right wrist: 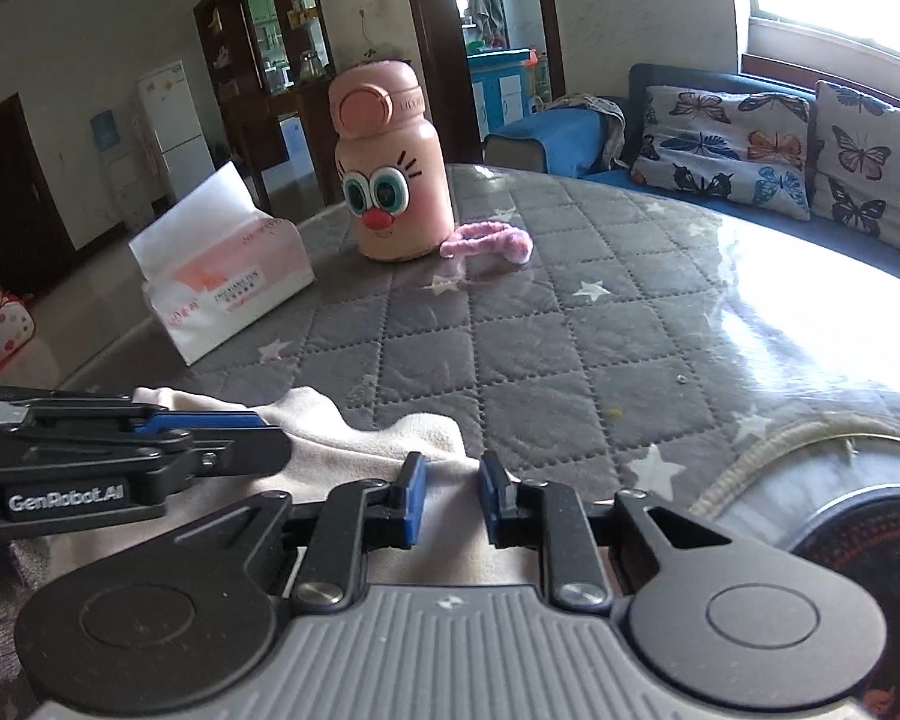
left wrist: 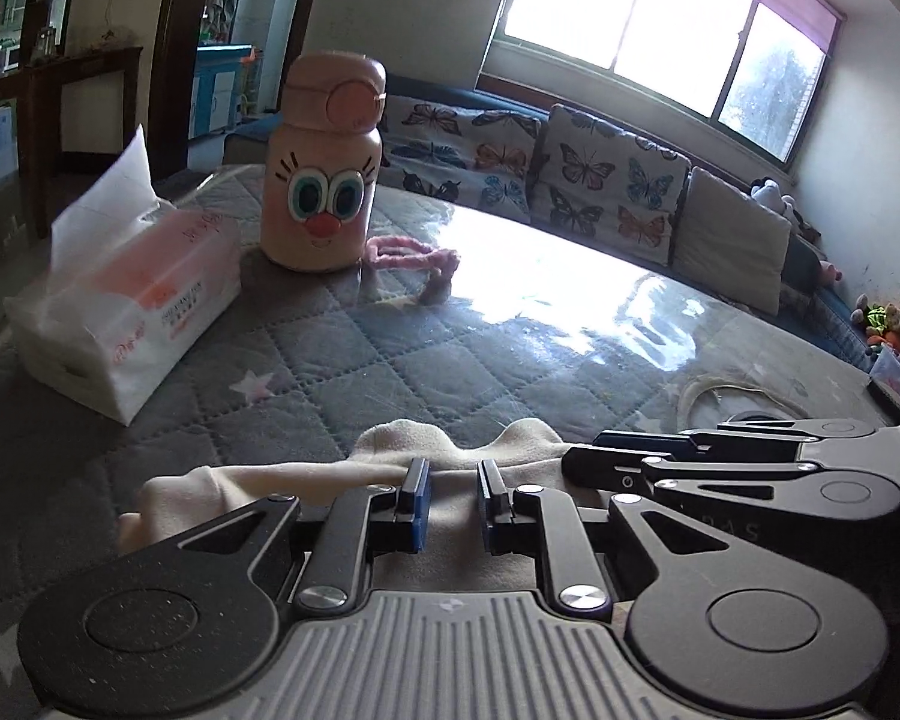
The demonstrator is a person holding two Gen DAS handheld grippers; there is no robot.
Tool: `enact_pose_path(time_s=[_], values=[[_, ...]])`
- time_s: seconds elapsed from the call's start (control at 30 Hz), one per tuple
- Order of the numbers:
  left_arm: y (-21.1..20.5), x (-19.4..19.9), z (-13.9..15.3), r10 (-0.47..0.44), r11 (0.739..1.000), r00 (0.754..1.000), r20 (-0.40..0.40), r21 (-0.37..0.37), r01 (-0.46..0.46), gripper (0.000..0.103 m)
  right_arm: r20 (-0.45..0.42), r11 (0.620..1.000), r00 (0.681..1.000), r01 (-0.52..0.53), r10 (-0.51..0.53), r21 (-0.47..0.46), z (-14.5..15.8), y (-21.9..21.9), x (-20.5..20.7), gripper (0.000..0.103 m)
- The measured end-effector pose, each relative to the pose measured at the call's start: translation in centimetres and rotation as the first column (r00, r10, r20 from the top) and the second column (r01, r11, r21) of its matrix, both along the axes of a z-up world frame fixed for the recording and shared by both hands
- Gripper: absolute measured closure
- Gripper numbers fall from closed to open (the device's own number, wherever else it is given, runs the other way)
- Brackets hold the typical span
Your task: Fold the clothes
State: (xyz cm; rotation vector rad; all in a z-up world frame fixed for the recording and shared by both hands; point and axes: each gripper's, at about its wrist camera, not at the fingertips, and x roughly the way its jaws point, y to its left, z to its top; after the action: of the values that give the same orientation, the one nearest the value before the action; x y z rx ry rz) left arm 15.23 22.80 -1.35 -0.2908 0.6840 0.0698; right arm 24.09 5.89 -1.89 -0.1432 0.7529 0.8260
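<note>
A bright living room with pale walls, lit by a wide window (left wrist: 660,18) glaring white above a dark blue sofa (right wrist: 570,126) lined with butterfly-print cushions (left wrist: 600,186). Dark wooden shelving (right wrist: 270,18) and a white fridge (right wrist: 174,120) along the far wall, a doorway beside them. Nearest, filling most of both views, a tabletop (right wrist: 540,330) spread with a grey quilted cover stitched in diamonds and dotted with white stars, under a clear glossy sheet throwing back the window light. At the near edge, a cream garment (left wrist: 462,480) lying rumpled on the cover, bunched into soft folds directly beneath both tools. To the right of it, a cream cord (right wrist: 744,462) curving along the tabletop. Over the cloth, the left hand-held gripper (left wrist: 453,495) with blue pads slightly parted, the fabric visible in the gap but not pinched. Just beside it, the right hand-held gripper (right wrist: 450,489) likewise a little open above the same cloth, nothing clamped. Farther back on the left, a soft pack of tissues (left wrist: 132,312) with one sheet sticking up. Behind that, upright, a pink bottle (right wrist: 390,174) painted with cartoon eyes and a red nose. Touching its base, a fuzzy pink loop (right wrist: 489,240) lying flat.
</note>
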Motion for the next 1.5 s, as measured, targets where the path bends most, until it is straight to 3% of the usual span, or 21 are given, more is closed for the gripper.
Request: enact_pose_path(time_s=[0.33, 0.5, 0.9, 1.23, 1.5], values=[[-0.1, -1.1, 0.8, 0.002, 1.0, 1.0, 0.026, -0.011, -0.002, 0.082, 0.023, 1.0, 0.999, -0.022, 0.022, -0.01, 0.9, -0.5, -0.7, 0.073], [-1.0, -3.5, 1.9, -0.018, 1.0, 0.999, 0.045, 0.009, 0.017, 0.075, 0.045, 0.995, 0.995, -0.085, 0.087, -0.048, 2.0, -1.2, -3.5, 0.069], [-2.2, -10.5, 1.0, -0.014, 1.0, 1.0, 0.014, 0.027, 0.014, 0.074, 0.1, 0.977, 0.979, -0.162, 0.176, -0.135, 1.2, -2.6, -10.3, 0.06], [-0.7, -14.9, 0.4, 0.049, 0.999, 0.999, 0.021, -0.011, -0.049, 0.071, 0.079, 0.974, 0.981, -0.164, 0.177, -0.154, 0.6, -5.4, -13.2, 0.055], [-0.2, -13.8, 1.7, 0.092, 0.996, 0.993, 0.074, 0.009, -0.093, 0.068, 0.086, 0.993, 0.991, -0.093, 0.099, -0.076, 1.3, -5.7, -11.4, 0.055]])
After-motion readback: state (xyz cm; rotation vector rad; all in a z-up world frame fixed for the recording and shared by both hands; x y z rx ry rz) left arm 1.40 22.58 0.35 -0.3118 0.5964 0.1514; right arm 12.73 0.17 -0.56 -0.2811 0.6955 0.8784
